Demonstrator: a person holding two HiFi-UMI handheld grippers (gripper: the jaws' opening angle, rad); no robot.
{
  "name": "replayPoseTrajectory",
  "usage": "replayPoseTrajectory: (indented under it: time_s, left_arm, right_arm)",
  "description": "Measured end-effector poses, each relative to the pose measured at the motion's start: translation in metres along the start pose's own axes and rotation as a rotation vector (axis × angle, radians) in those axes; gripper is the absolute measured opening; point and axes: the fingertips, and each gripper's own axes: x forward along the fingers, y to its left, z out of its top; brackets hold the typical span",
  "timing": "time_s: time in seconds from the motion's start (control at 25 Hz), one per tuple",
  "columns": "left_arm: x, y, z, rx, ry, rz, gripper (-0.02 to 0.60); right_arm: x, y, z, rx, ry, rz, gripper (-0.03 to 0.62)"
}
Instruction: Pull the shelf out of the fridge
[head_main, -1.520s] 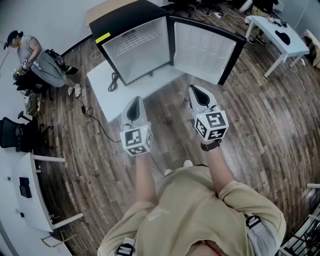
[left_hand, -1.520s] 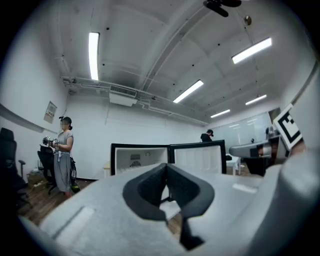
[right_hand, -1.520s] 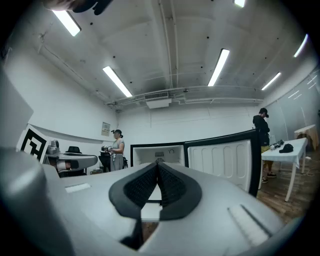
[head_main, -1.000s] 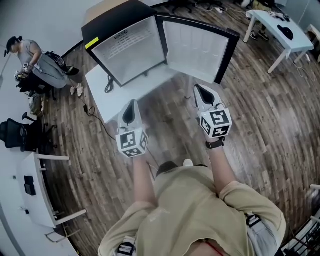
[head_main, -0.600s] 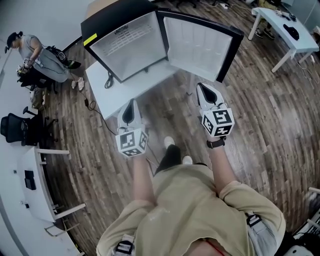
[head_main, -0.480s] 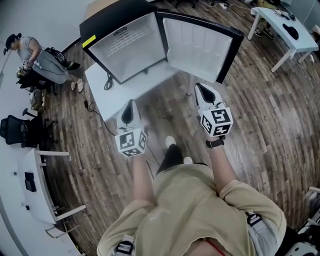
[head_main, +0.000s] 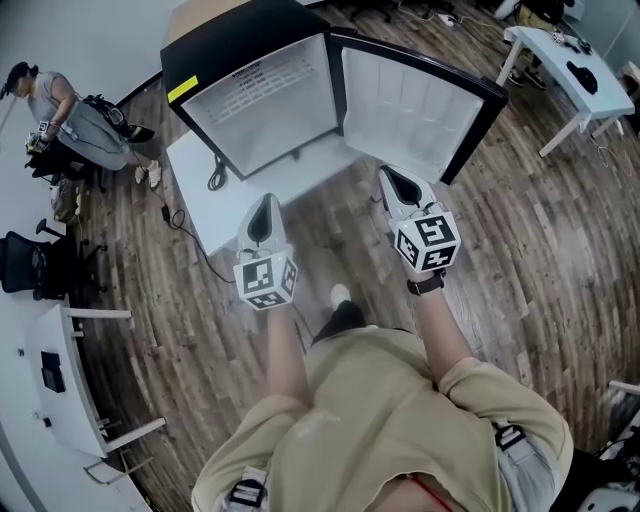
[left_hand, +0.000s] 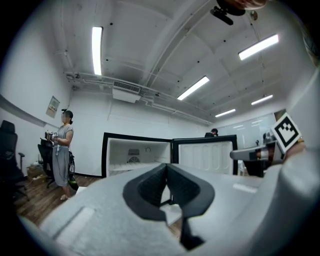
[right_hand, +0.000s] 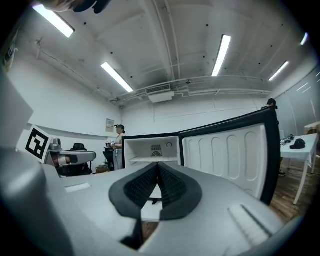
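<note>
A small black fridge (head_main: 255, 95) stands on a low white platform (head_main: 205, 190) with its door (head_main: 420, 105) swung wide open to the right. A white shelf (right_hand: 150, 160) lies across its white interior, also seen in the left gripper view as the shelf (left_hand: 131, 165). Both grippers are held out over the wood floor, short of the fridge and pointing at it. My left gripper (head_main: 266, 205) (left_hand: 166, 167) is shut with nothing in it. My right gripper (head_main: 392, 183) (right_hand: 157, 167) is also shut and empty, and touches nothing.
A black cable (head_main: 215, 170) lies on the platform's left side. A person (head_main: 75, 115) stands at the far left beside an office chair (head_main: 35, 265). A white desk (head_main: 560, 70) stands at the back right, another white desk (head_main: 60, 380) at the left.
The wearer has stepped forward, one foot now ahead. The fridge sits slightly nearer the grippers. Both grippers stay shut and held out in front.
</note>
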Motion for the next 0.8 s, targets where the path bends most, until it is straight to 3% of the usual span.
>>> replayPoseTrajectory:
  time_s: [0.4,0.8]
  left_arm:
    - [0.053,0.066,0.015,-0.002,-0.034,-0.005,0.002]
    - [0.092,0.118,-0.012,-0.047,0.002,-0.025,0.002]
  right_arm:
    - [0.109,0.032,0.017,-0.013,-0.008,0.073,0.005]
    - [0.196,0.068,-0.008,-0.026,0.063,0.115,0.005]
